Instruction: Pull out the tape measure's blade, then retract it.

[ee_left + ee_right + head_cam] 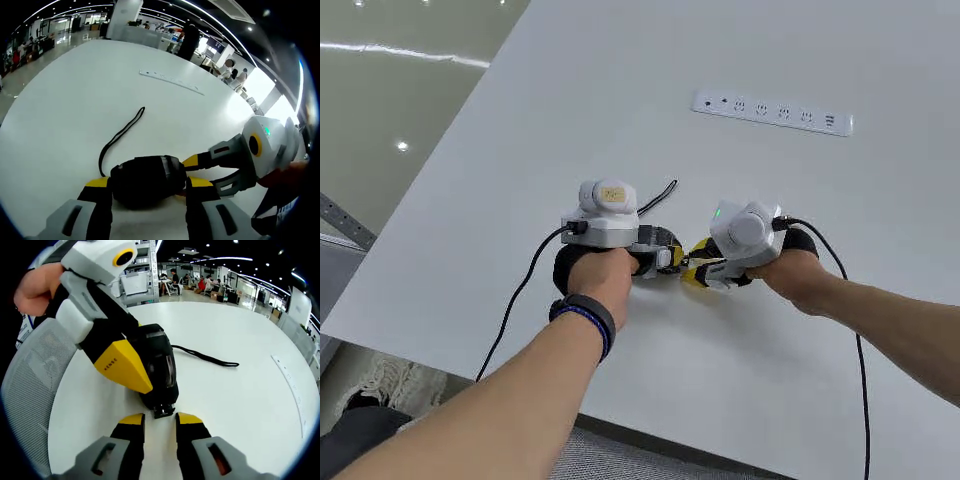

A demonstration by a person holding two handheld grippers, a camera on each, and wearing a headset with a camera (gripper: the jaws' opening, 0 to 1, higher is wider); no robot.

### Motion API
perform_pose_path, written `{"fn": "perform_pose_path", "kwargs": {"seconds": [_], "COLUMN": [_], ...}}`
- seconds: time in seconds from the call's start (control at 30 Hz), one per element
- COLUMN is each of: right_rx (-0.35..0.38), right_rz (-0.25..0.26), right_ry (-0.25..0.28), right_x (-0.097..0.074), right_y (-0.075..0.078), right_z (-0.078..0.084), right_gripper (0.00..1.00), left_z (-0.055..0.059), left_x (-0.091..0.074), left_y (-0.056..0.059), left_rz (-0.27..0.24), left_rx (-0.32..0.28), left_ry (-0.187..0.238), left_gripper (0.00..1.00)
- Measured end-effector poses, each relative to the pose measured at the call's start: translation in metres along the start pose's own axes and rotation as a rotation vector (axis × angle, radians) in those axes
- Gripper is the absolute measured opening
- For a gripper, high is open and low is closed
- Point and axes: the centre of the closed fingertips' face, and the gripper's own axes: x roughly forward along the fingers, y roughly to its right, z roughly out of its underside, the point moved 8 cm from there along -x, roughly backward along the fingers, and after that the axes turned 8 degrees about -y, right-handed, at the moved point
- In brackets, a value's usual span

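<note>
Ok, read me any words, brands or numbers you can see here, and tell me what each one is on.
"KENSE", or close to it: small dark letters on a yellow pad of the left gripper.
Power strip: small marks by the sockets, too small to read.
Tape measure: no readable label on its black case.

Tape measure (pixel 145 177) — black case on white table (pixel 620 100), blade tip (pixel 164 412) at mouth — strap (pixel 122 132) trailing.
</note>
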Motion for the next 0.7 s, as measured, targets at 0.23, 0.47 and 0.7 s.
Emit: {"fn": "perform_pose_path", "kwargs": {"seconds": [0.23,0.47,0.7], "right_rx": [0.173,0.239,0.300], "right_rz": [0.047,0.093,0.143], "right_ry": [0.041,0.069,0.096], "right_x": [-0.020,-0.033,-0.048], "right_y": [-0.007,-0.015,-0.022], "right_z": [0.010,0.010,0.016], "right_gripper": [0.29,0.34,0.38], "left_z": [-0.002,-0.001,0.002], "left_x": [-0.019,-0.036,-0.043], "left_y": [-0.011,-0.015,-0.020], "left_rz": [0.015,0.046,0.077], "left_rx": [0.151,0.206,0.316], "left_ry": [0.002,0.027,0.041], "left_gripper": [0.56,0.56,0.56]}}
